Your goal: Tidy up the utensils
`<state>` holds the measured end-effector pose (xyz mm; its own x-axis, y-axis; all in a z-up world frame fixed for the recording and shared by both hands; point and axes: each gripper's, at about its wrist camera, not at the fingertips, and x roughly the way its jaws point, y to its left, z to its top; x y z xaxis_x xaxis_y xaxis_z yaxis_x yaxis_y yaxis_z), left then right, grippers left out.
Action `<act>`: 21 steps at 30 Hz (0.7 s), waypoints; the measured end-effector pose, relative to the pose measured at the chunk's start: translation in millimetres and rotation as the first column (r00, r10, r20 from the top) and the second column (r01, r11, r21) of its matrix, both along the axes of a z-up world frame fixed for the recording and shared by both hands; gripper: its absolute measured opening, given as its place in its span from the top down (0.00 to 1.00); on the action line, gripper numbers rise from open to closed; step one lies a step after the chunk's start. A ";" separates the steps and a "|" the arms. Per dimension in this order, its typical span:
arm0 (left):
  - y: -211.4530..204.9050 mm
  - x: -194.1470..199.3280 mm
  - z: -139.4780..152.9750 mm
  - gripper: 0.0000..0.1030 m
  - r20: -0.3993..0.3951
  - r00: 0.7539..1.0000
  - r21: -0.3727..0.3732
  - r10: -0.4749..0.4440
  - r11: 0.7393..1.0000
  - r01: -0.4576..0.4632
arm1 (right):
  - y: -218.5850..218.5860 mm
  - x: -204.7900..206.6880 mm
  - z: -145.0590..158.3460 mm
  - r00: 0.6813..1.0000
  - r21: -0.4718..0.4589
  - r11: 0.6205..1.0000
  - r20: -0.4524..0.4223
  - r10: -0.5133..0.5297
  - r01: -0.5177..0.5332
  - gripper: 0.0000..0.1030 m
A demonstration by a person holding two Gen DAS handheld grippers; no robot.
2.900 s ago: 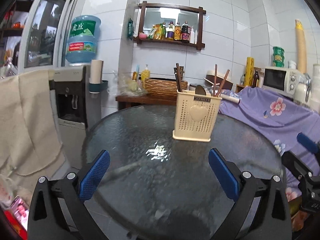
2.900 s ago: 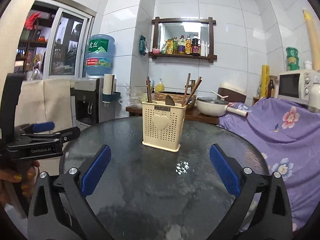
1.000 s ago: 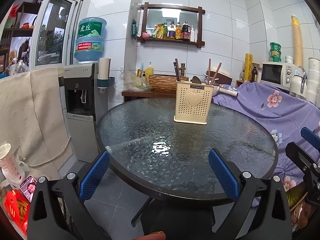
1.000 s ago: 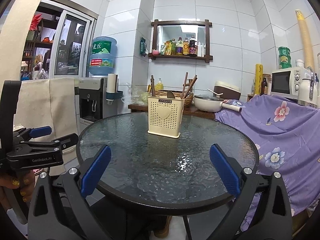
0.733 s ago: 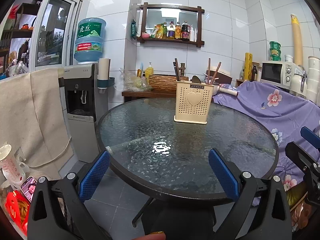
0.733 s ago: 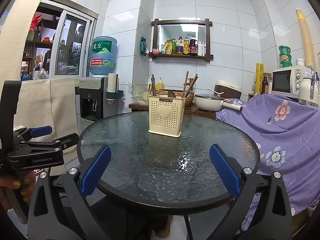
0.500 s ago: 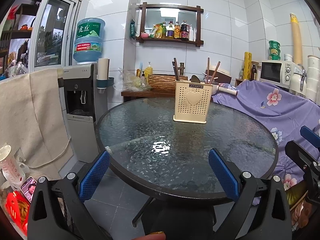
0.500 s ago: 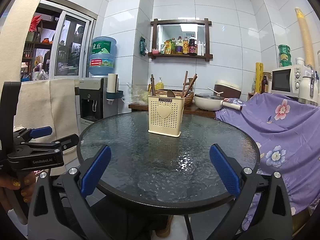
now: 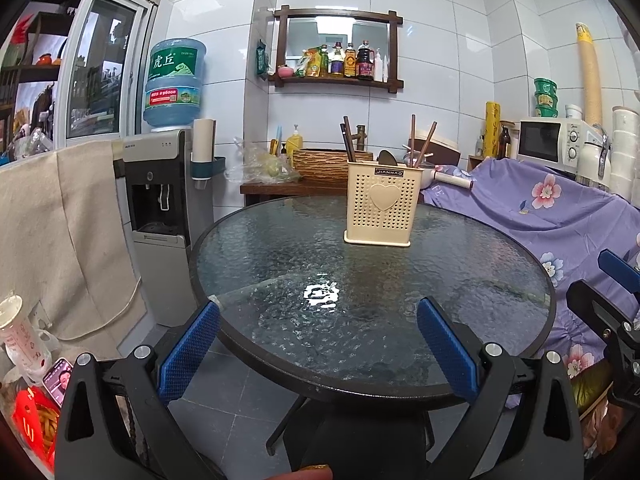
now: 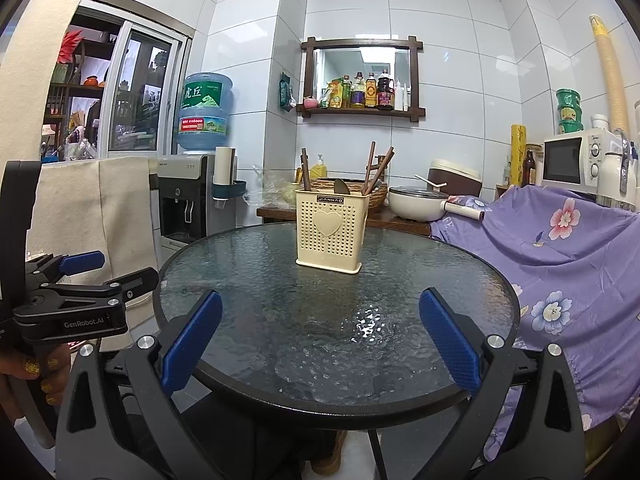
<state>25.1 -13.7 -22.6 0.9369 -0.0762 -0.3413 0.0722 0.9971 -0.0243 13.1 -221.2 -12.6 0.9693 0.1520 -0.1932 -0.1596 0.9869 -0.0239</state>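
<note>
Utensils stand in the cream holder (image 9: 379, 209) toward the far side of the round glass table (image 9: 280, 264): dark chopsticks (image 9: 347, 144) at its left, a spoon (image 9: 386, 158) in the middle and brown chopsticks (image 9: 420, 142) at its right. I see none lying loose on the glass, so I judge the sorting finished or nearly so. My left gripper (image 9: 318, 350) and right gripper (image 10: 320, 344) hang at the near edge, well apart from the holder, tongs spread wide and clamped on nothing.
</note>
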 end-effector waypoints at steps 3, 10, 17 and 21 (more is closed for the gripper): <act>-0.4 0.1 0.8 0.06 -0.001 1.000 0.001 -0.003 1.000 0.003 | 0.4 0.1 0.1 1.000 -0.001 1.000 0.000 -0.001 0.001 0.06; -0.6 0.2 1.2 0.06 -0.002 1.000 0.001 -0.009 1.000 0.009 | 0.3 0.2 0.5 1.000 0.000 1.000 -0.001 -0.001 0.001 0.06; -0.3 0.7 0.3 0.06 -0.001 1.000 0.012 -0.013 1.000 0.013 | -0.2 0.1 0.6 1.000 0.000 1.000 -0.001 -0.001 0.001 0.06; 0.9 1.0 0.1 0.06 0.001 1.000 0.013 -0.013 1.000 0.013 | -0.4 1.3 -0.2 1.000 -0.001 1.000 -0.001 -0.003 0.003 0.06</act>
